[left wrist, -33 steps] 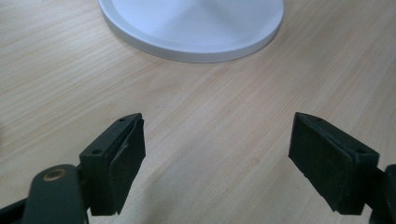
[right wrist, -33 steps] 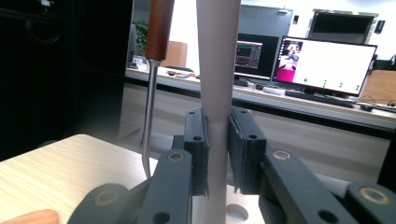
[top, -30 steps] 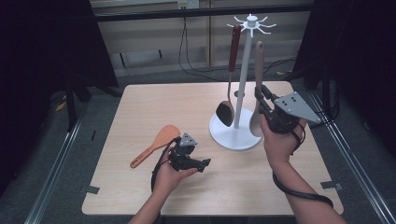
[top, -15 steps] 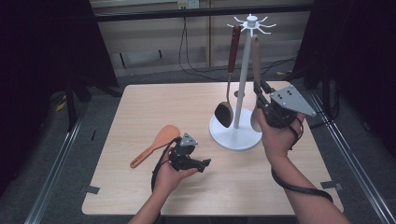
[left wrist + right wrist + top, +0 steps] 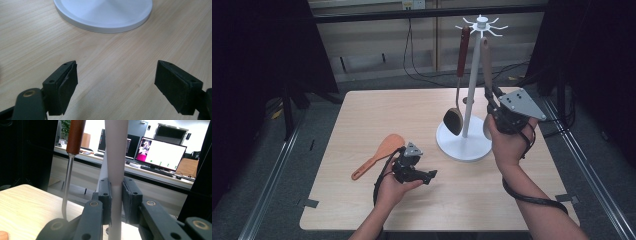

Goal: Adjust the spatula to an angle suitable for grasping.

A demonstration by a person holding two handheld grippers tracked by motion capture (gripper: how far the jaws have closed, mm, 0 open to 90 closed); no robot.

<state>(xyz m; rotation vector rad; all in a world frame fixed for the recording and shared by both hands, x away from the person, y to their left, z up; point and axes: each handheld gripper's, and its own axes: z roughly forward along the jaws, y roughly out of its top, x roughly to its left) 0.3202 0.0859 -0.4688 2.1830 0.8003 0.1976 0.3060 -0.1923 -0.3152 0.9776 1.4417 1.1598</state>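
While the right gripper (image 5: 493, 100) pinched the grey utensil's handle (image 5: 115, 157) between pressed-together pads, that utensil stood upright beside the white rack's pole (image 5: 471, 95) near the table's right edge, its top up by the hooks (image 5: 482, 23). Doing this well probably meant keeping the handle vertical and easing its end squarely onto a free hook before loosening. The left gripper (image 5: 424, 176) rested spread and empty near the table's front edge.

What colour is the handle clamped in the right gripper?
Pale grey-beige handle, clearest in the right gripper view, pinched by the right gripper.
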